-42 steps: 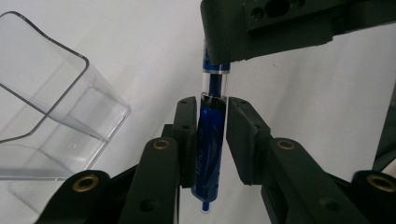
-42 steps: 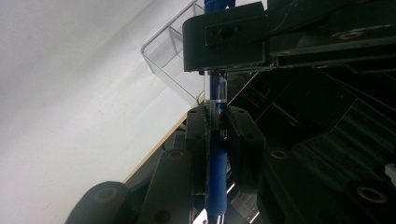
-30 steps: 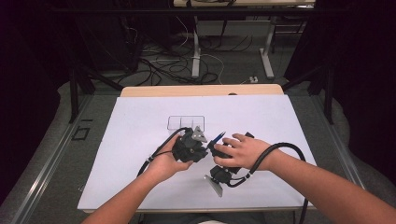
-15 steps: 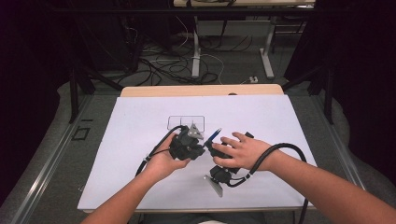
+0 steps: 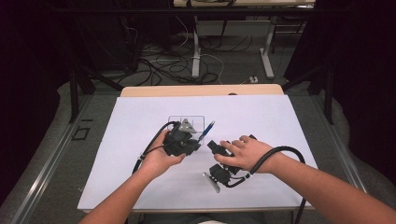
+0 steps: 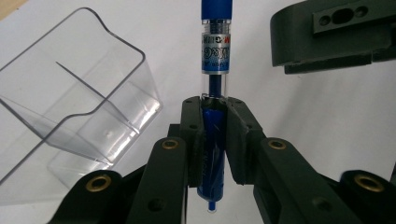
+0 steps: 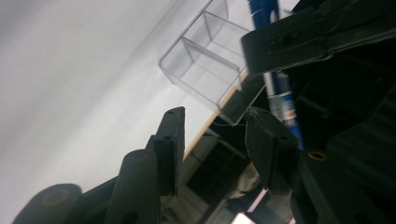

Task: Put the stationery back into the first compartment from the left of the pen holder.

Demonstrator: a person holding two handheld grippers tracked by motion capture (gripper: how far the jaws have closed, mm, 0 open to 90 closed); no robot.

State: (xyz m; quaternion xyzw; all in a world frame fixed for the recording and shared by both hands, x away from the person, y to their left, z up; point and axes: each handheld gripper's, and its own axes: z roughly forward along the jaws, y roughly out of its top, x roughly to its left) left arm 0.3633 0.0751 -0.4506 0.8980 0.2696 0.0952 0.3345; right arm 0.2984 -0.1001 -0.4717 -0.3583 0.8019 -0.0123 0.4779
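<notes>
Blue pen (image 6: 213, 140), clamped lengthwise between the two pads of the left gripper (image 6: 214, 140); its blue grip section lies inside the jaws, its clear barrel with a printed silver band runs on beyond the jaw tips, and its point shows below them. In the high view the pen (image 5: 206, 130) juts up and to the right from the left gripper (image 5: 181, 141), over the white table sheet (image 5: 280, 121), just beside a clear plastic organizer (image 5: 180, 120) with inner dividers. In the left gripper view this organizer (image 6: 70, 93) stands to the left of the pen, apart from it. The right gripper (image 5: 223, 163) rests low on the sheet under the person's right hand (image 5: 245, 153), near the left gripper but apart from it. Its jaws (image 7: 215, 140) stand partly open, having just been opening, with nothing between the pads; beyond them appear the organizer (image 7: 205, 60) and the pen (image 7: 282, 100).
</notes>
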